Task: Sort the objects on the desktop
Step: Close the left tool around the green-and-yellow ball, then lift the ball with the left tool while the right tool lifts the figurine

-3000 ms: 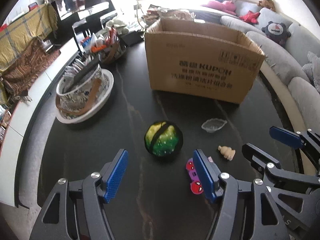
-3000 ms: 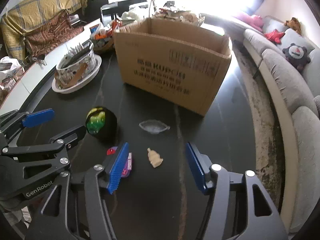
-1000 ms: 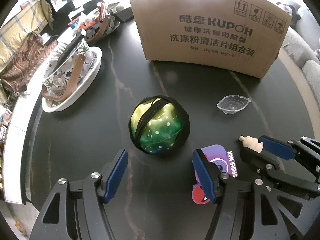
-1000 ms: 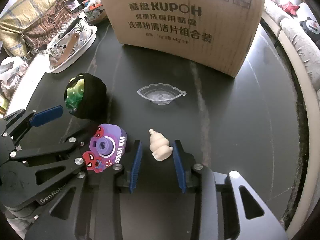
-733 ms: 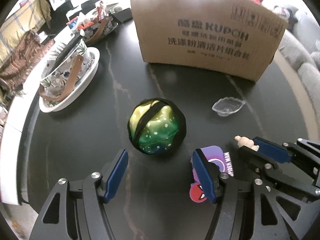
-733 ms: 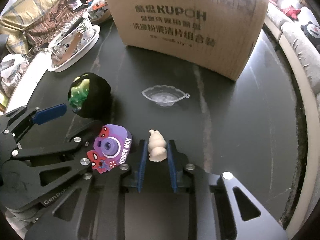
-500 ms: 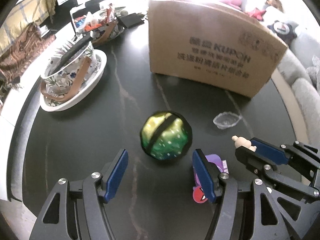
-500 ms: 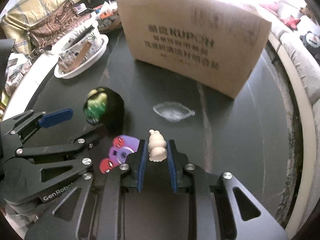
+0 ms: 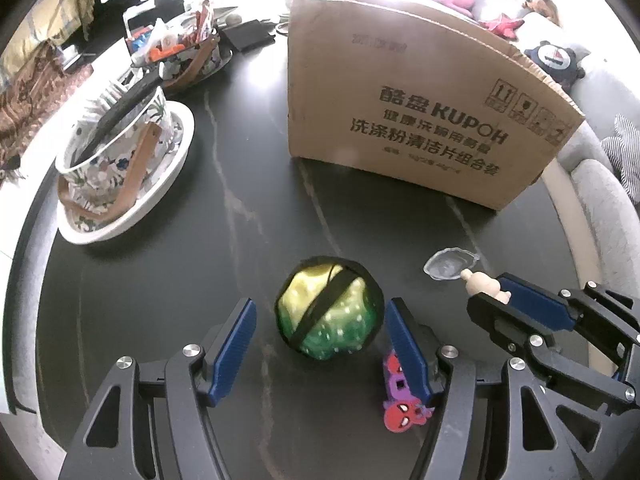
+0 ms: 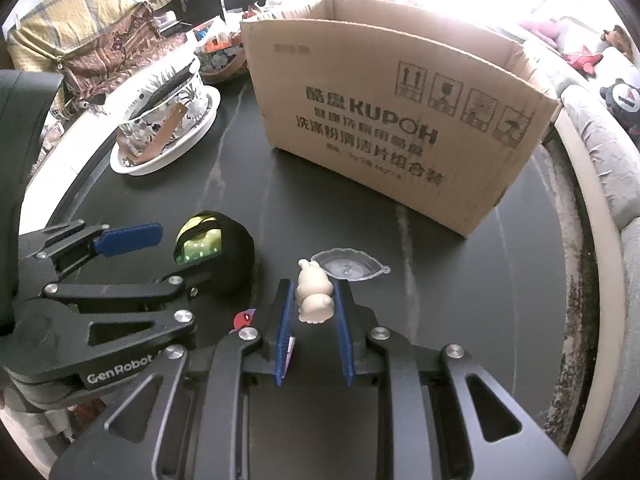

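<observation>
A small cream figurine (image 10: 314, 296) is clamped between the blue pads of my right gripper (image 10: 313, 286), which is shut on it and holds it clear of the black table (image 10: 460, 300). The left wrist view shows the same figurine (image 9: 480, 286) at the tip of the right gripper (image 9: 490, 294). My left gripper (image 9: 320, 306) is open around a green-and-yellow ball with a black band (image 9: 328, 308); a gap shows at the left pad. A purple Spider-Man toy (image 9: 400, 396) lies beside its right finger.
A brown cardboard box (image 9: 420, 120), open on top, stands behind the objects. A clear leaf-shaped dish (image 10: 348, 268) lies in front of it. A floral basket on a white plate (image 9: 120, 160) sits at the left, another basket (image 9: 188, 56) behind it. A grey sofa (image 9: 600, 200) borders the right edge.
The right gripper closed on the cream figurine and rose off the table with it. The left gripper drew up around the ball, which now sits between its fingertips.
</observation>
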`<action>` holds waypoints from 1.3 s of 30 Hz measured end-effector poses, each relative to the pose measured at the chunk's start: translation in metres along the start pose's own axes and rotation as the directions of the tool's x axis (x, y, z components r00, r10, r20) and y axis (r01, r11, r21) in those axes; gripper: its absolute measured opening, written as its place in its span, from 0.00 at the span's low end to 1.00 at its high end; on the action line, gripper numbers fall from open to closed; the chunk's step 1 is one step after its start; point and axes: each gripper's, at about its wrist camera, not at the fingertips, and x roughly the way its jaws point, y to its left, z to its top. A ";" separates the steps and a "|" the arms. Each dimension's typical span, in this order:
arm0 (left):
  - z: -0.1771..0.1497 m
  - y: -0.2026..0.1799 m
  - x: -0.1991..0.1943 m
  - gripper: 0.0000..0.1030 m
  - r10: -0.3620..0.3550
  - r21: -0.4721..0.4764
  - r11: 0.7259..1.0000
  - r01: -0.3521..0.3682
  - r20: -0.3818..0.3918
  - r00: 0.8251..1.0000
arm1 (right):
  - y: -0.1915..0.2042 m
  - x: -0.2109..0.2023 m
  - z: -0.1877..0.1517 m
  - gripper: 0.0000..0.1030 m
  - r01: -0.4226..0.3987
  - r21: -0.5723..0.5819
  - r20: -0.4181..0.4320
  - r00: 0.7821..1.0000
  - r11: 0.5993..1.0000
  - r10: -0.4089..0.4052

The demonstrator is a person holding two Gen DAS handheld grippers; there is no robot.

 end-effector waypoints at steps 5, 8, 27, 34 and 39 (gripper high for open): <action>0.006 0.004 0.008 0.63 -0.044 -0.009 0.999 0.044 -0.010 0.999 | -0.003 0.007 0.003 0.18 -0.004 0.004 -0.008 1.000 1.000 0.004; 0.009 0.006 0.013 0.65 -0.071 -0.031 0.997 0.070 -0.022 0.997 | -0.006 0.008 0.006 0.18 -0.003 0.007 -0.008 1.000 1.000 0.003; 0.012 -0.011 0.027 0.58 -0.067 -0.021 0.998 0.066 -0.018 0.998 | -0.024 0.022 0.010 0.18 0.012 0.051 -0.028 1.000 0.999 -0.011; 0.011 -0.016 0.015 0.58 -0.013 0.010 1.000 0.013 0.010 1.000 | -0.022 0.021 0.010 0.18 0.008 0.056 -0.022 1.000 0.998 -0.006; 0.011 -0.016 0.002 0.58 -0.003 0.037 0.999 0.002 0.021 1.000 | -0.020 0.014 0.009 0.18 0.006 0.051 -0.008 1.000 0.999 -0.006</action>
